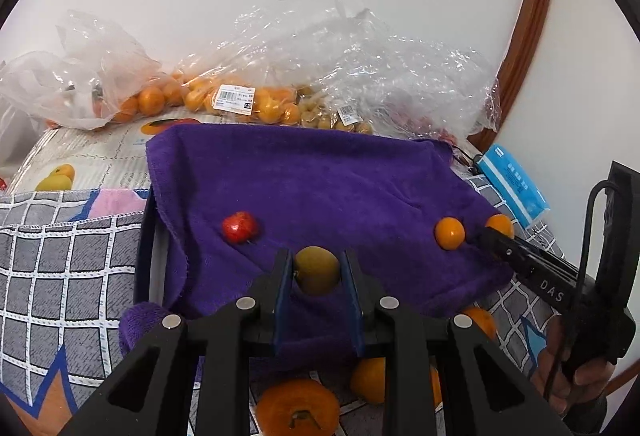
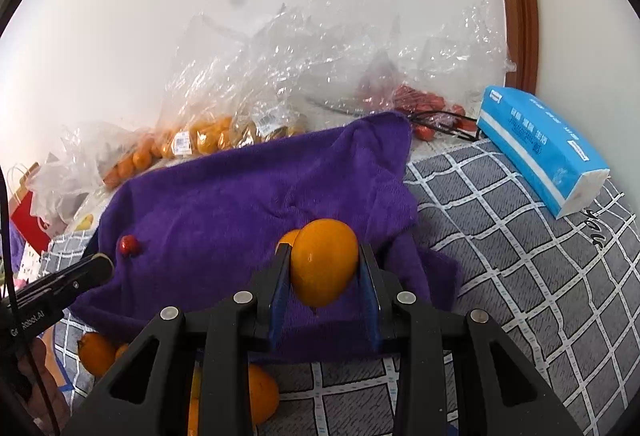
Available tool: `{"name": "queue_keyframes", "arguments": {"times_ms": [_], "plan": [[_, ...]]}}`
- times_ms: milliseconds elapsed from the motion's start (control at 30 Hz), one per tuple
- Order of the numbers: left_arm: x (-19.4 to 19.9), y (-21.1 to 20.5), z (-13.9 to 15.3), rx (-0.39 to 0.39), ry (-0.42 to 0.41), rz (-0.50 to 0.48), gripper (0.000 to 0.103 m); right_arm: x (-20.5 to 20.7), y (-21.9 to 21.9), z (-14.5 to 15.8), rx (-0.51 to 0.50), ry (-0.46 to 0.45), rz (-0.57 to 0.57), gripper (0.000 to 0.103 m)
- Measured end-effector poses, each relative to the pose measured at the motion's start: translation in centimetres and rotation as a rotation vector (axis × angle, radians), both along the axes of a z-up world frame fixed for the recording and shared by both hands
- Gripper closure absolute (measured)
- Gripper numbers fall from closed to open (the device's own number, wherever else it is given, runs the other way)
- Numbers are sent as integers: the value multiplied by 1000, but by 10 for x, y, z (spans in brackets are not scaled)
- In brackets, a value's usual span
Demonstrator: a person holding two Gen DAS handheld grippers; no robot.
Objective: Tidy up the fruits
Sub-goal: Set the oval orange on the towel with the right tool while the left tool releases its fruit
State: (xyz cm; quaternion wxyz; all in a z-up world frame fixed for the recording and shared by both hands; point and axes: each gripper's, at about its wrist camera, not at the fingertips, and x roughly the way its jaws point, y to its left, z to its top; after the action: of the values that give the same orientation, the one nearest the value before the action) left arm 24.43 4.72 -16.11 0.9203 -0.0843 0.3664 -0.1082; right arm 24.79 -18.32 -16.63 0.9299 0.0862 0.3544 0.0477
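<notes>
Left tongs [image 1: 317, 268] grip green fruit [image 1: 317, 270], right tongs [image 2: 323, 268] grip orange [image 2: 324, 262]; lower each onto towel [image 1: 320, 176] beside its kind, release gently.

"DAS" on right hand-held gripper [image 1: 498, 232]

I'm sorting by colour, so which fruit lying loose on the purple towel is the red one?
The small red fruit toward the purple towel's left side, lying alone. The other loose fruit there is an orange near the right edge; the tongs hold the rest.
</notes>
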Motion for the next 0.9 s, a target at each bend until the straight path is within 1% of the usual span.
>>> {"name": "queue_keyframes", "arguments": {"times_ms": [133,233,433,533,733,900], "plan": [[1,0,-3,-5,10,1,79,0,8,-4,-18,11,30,71],[1,-1,-5,-5,16,-5,79,0,14,-6,-54,17,37,71],[3,-5,-8,-20,42,-30,79,0,19,-9,-88,22,43,70],[3,-9,-10,-9,47,-39,79,0,19,-9,-93,20,45,70],[7,-11,-16,-1,84,-44,79,0,19,-9,-90,19,49,70],[7,-12,-17,24,82,-39,79,-2,17,-7,-80,5,45,70]]}}
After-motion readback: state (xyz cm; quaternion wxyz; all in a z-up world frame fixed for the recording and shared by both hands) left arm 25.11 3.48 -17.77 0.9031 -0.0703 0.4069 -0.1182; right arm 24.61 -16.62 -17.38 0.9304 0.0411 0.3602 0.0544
